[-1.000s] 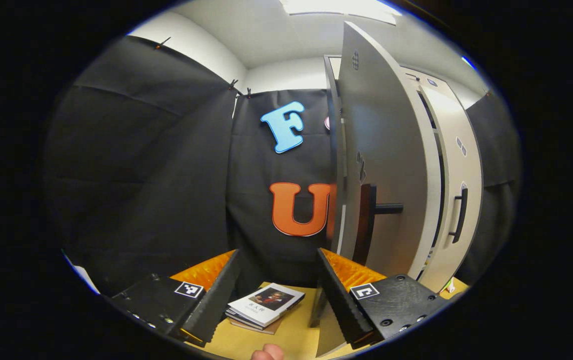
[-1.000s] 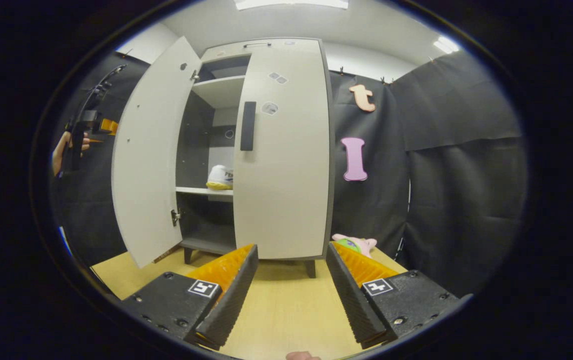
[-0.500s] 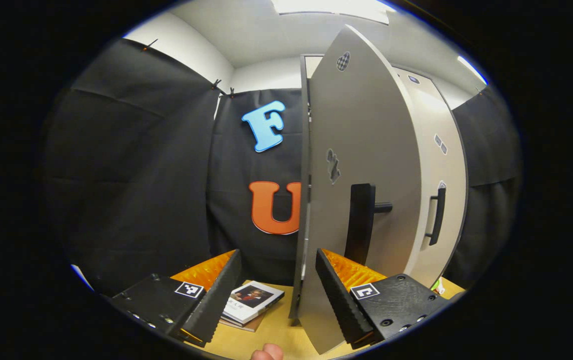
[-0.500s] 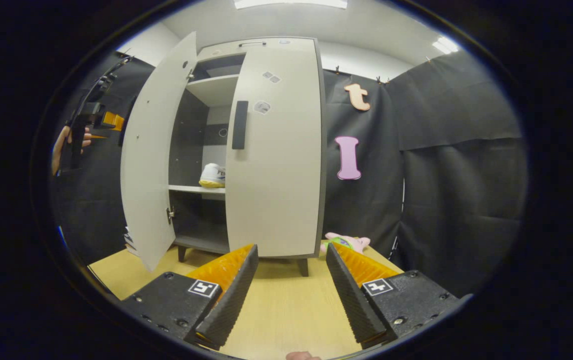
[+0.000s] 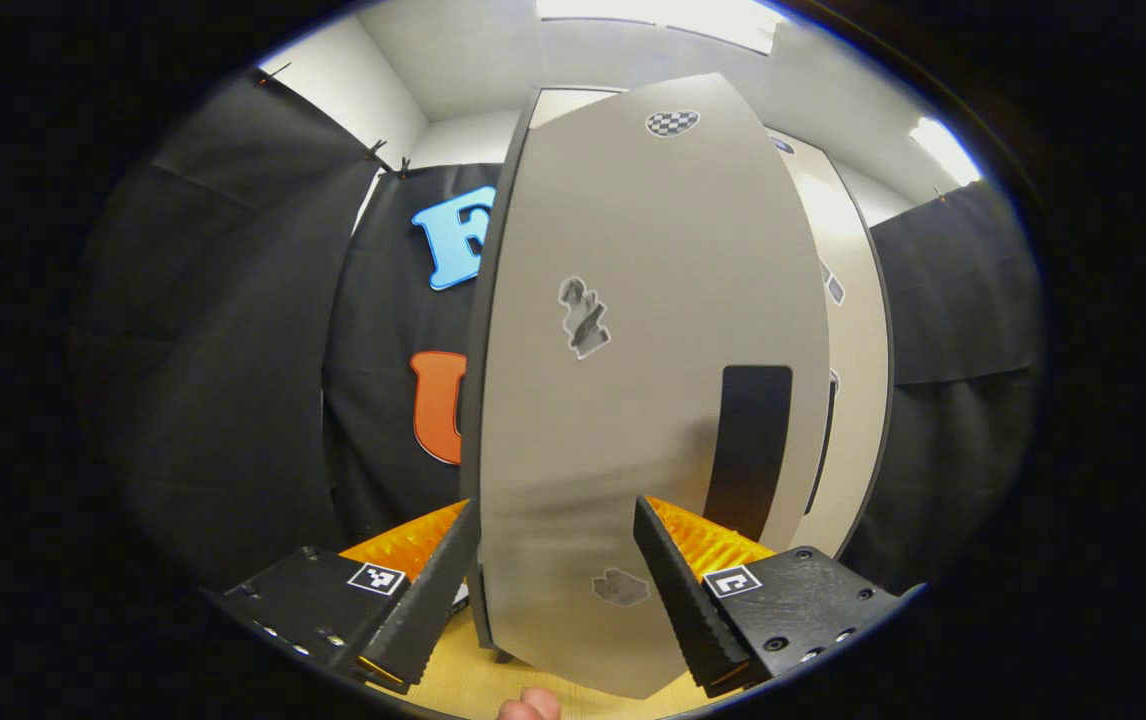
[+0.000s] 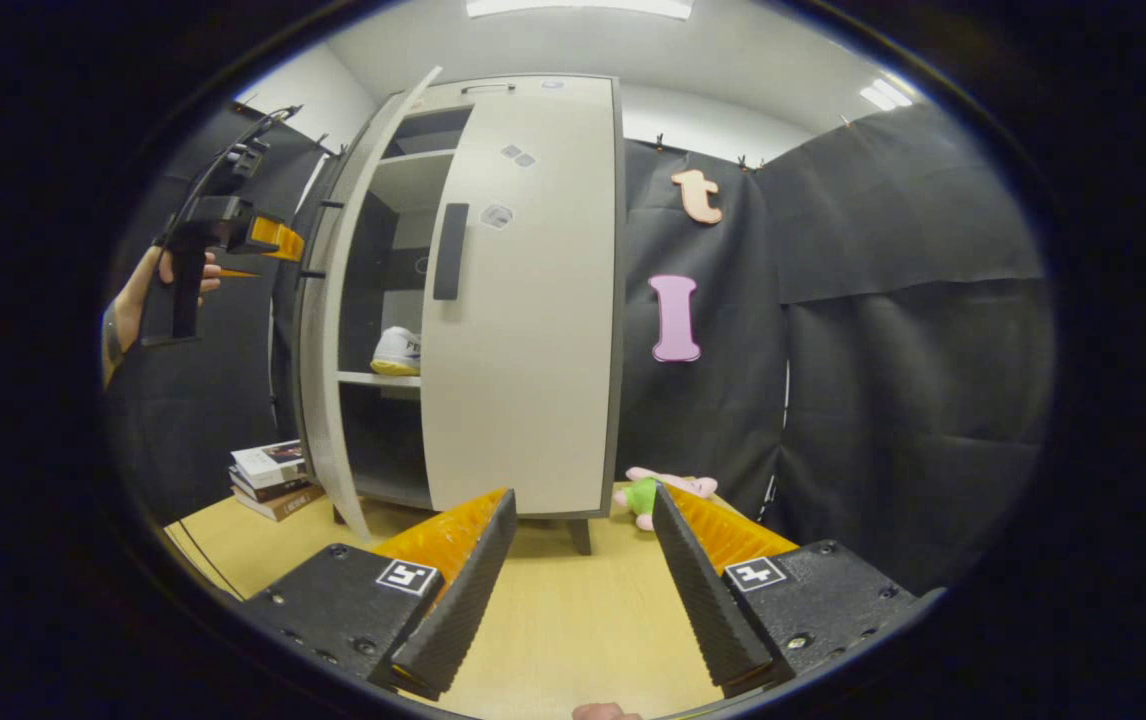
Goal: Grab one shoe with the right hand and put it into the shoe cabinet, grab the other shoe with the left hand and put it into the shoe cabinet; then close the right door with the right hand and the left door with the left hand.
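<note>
- The left claw (image 5: 555, 580) is spread wide and holds nothing; the pale grey left door (image 5: 633, 330) of the shoe cabinet stands close before it, its black bar handle (image 5: 748, 450) at about 1 o'clock from the claw.
- In the right gripper view, the left door (image 6: 333, 330) is partly open, the right door (image 6: 523, 300) shut.
- A white, yellow-soled shoe (image 6: 398, 352) rests on the middle shelf (image 6: 378, 380).
- The right claw (image 6: 583, 590) gapes empty over the light wooden table (image 6: 573, 620).
- A stack of books (image 6: 271, 478) lies at 9 o'clock from the cabinet's foot, a pink and green plush toy (image 6: 655, 490) at 3 o'clock.
</note>
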The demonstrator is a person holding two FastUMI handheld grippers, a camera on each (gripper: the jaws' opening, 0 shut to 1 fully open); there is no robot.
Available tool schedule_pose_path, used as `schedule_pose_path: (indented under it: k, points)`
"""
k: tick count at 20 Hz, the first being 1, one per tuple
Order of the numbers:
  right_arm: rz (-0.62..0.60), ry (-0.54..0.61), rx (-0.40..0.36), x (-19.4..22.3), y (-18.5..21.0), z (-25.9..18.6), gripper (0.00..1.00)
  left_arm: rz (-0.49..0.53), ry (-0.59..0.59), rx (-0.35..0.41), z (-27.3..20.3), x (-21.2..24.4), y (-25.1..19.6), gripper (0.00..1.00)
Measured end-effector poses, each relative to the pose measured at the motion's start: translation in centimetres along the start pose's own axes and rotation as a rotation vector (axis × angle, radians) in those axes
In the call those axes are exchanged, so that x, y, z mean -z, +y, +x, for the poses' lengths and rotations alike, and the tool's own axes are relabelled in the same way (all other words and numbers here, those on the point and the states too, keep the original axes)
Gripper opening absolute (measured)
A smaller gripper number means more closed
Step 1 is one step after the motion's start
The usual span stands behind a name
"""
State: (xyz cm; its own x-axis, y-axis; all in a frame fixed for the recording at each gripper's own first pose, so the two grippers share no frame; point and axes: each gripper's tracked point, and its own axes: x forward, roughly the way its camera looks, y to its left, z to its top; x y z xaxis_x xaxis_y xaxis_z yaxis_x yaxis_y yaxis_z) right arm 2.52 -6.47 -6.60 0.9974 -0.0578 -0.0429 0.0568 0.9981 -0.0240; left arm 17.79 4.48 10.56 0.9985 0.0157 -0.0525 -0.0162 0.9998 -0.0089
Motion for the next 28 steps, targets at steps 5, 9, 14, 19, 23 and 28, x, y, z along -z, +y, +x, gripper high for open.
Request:
schedule_pose_path:
  k: [5, 9, 14, 19, 23, 28]
  points:
    - [0.024, -0.012, 0.03, -0.4, -1.4, -0.1, 0.9, -0.005, -0.006, -0.047, 0.2, 0.6, 0.8, 0.93]
    - [0.03, 0.002, 0.035, 0.1, -1.7, 0.0, 0.85, 0.002, -0.041, -0.062, -1.6, -0.7, 1.5, 0.93]
    - [0.032, -0.006, 0.016, -0.4, -0.7, -0.2, 0.9, 0.02, -0.082, -0.066, -5.5, -0.6, 1.1, 0.92]
    - [0.013, -0.008, -0.019, -0.6, 0.7, -0.4, 0.9, 0.01, -0.068, -0.046, -9.9, 3.1, -1.6, 0.93]
    - [0.004, -0.006, -0.043, -0.5, 1.8, -0.6, 0.9, 0.006, -0.06, 0.033, -12.7, 6.7, -5.5, 0.92]
    - [0.003, -0.01, -0.05, -0.3, 2.5, -1.2, 0.9, 0.017, -0.021, 0.113, -16.1, 11.5, -9.4, 0.93]
